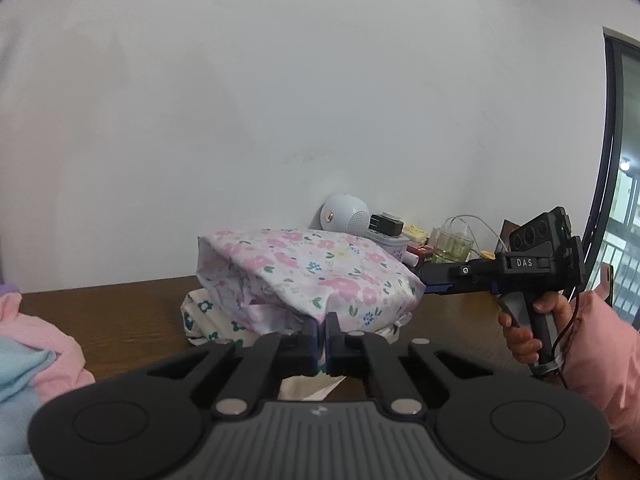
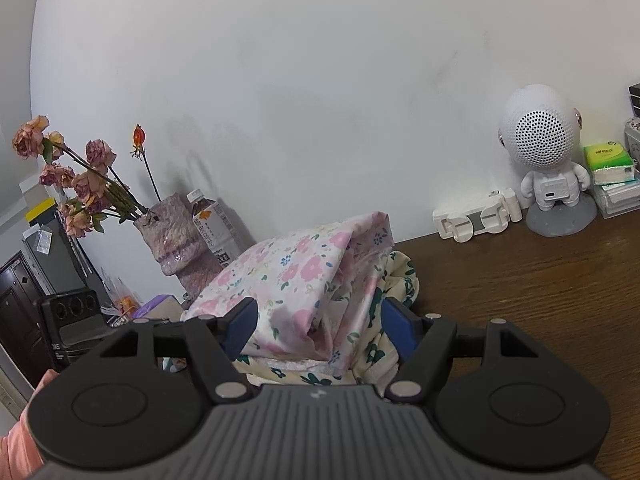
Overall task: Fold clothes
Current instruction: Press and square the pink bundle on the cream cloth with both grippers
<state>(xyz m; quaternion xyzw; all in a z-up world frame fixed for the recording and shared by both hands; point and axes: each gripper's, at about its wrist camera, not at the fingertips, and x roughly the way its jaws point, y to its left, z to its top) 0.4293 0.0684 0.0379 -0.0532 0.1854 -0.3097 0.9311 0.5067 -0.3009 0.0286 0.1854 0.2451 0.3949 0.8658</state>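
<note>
A folded pink floral garment point(image 1: 312, 268) lies on top of a cream garment with green flowers point(image 1: 200, 316) on the brown wooden table point(image 1: 120, 320). My left gripper point(image 1: 323, 326) is shut, its tips pinching the floral garment's near lower edge. In the right wrist view the same floral bundle point(image 2: 296, 272) and the cream garment point(image 2: 376, 352) sit between the wide-spread fingers of my right gripper point(image 2: 318, 308), which stands open around them. From the left wrist view the right gripper point(image 1: 430, 280) reaches the bundle's right end, held by a hand in a pink sleeve.
Against the white wall stand an astronaut speaker point(image 2: 540, 148), a white stand point(image 2: 476, 220), tissue packs point(image 2: 608, 160), a pink vase of dried roses point(image 2: 176, 236) and a bottle point(image 2: 210, 224). Pink and blue clothes point(image 1: 36, 356) lie at the left. A glass jar point(image 1: 452, 246) is behind the bundle.
</note>
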